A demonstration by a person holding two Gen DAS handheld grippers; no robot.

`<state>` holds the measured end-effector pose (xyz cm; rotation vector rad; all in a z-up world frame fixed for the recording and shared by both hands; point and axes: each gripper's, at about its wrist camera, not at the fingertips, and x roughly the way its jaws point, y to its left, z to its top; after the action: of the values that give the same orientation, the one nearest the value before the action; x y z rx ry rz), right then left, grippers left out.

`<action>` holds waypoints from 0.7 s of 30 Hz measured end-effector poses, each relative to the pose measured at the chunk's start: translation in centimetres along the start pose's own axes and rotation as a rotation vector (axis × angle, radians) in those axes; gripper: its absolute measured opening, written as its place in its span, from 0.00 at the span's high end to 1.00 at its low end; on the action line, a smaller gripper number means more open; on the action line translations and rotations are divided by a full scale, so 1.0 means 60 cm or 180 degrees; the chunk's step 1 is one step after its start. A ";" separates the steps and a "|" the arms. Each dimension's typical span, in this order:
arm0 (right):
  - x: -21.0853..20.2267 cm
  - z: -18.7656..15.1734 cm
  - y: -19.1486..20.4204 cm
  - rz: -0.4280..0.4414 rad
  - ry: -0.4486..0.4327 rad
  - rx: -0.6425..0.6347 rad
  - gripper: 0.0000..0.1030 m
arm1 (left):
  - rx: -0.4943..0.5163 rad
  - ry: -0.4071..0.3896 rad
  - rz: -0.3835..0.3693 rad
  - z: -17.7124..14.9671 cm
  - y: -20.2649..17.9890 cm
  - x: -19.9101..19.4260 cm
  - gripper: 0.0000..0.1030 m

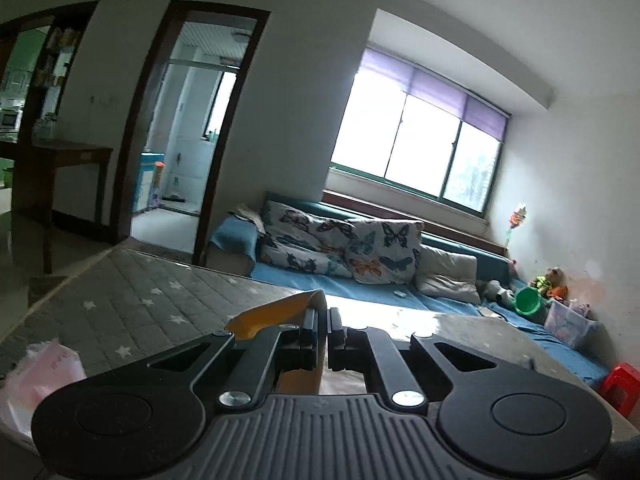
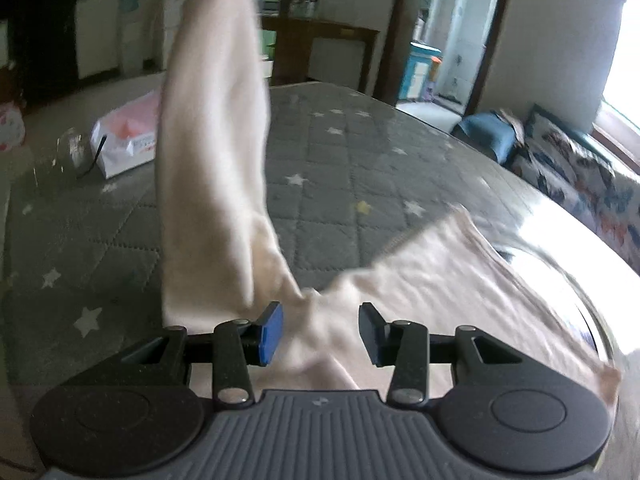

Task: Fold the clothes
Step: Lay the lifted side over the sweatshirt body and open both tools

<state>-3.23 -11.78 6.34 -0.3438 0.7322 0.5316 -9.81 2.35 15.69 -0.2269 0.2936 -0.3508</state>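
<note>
left claw: closed on a fold of cloth | right claw: open, pads apart, cloth lying between them | cloth: one end lifted; rest draped on starred bed

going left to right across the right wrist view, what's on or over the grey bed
white plastic bag with pink contents → cream garment's hanging strip → blue-padded right gripper, open around the bunched cloth → cream garment's spread part, all over the grey star-print quilted mattress
</note>
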 end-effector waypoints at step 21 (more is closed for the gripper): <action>-0.213 -0.215 -0.211 -0.0436 -0.0273 0.1742 0.59 | 0.0642 0.1082 -0.1382 -0.158 -0.213 0.092 0.88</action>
<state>-10.93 -32.50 7.78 0.1382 0.7345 0.1997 -11.74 -12.94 8.90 -0.0278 0.5422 -0.8482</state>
